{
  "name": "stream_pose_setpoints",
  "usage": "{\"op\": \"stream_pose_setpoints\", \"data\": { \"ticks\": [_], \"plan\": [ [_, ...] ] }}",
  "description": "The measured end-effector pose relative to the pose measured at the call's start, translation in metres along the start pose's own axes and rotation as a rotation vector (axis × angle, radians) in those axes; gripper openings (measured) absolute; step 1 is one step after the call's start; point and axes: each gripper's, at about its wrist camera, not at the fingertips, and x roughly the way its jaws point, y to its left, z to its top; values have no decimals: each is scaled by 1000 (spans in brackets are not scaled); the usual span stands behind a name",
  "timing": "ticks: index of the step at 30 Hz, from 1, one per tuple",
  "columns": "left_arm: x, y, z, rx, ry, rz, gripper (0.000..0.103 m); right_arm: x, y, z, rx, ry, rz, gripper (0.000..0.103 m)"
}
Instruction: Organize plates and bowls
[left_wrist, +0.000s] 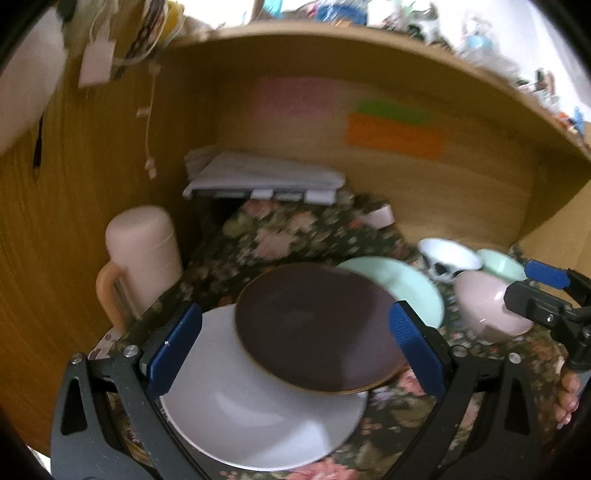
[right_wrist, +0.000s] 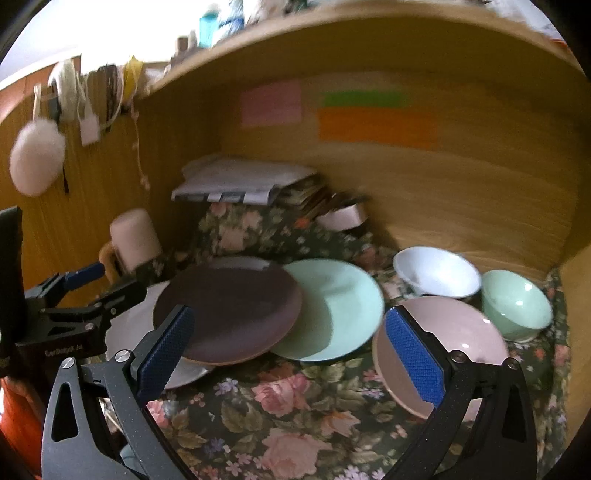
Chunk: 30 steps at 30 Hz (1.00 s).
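1. Left wrist view: my left gripper hangs over the plates with its fingers wide apart and nothing between them. The brown plate sits tilted, one side on the white plate and the other over the green plate. I judge it is leaning so because the stack is not squared up yet. The cloth under them runs back to the shelf wall. A pink mug stands at the cloth's left edge, out of the way.

2. Right wrist view: my right gripper also has its fingers spread and empty, its right finger in front of the pink bowl. That bowl, the white bowl and the green bowl cluster near the cloth's right edge, apart from the plates. To my eye the sorting has begun. The left gripper shows at the left, beside the white plate.
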Motion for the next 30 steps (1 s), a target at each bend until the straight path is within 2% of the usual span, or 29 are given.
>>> {"op": "stream_pose_setpoints", "data": {
  "ticks": [7,10,13,17,21,22,25,30],
  "plan": [
    [32,19,-12,-1,86,57,103,56,8,1,-41,122,10,103],
    [45,28,-15,-12,122,86,103,72,8,4,-49,147,6,101],
    [59,38,-17,-39,162,75,103,88,7,7,-42,170,11,101],
    [73,47,-19,-68,209,52,103,113,6,11,-58,227,22,85],
    [81,49,-17,-65,223,36,102,134,1,11,-53,268,12,77],
    [81,49,-16,-62,221,30,97,137,0,11,-47,277,12,71],
    [85,48,-14,-53,232,10,84,149,-7,10,-18,305,29,64],
    [92,48,-13,-60,261,-25,72,159,-11,8,-8,328,38,54]
  ]
}}
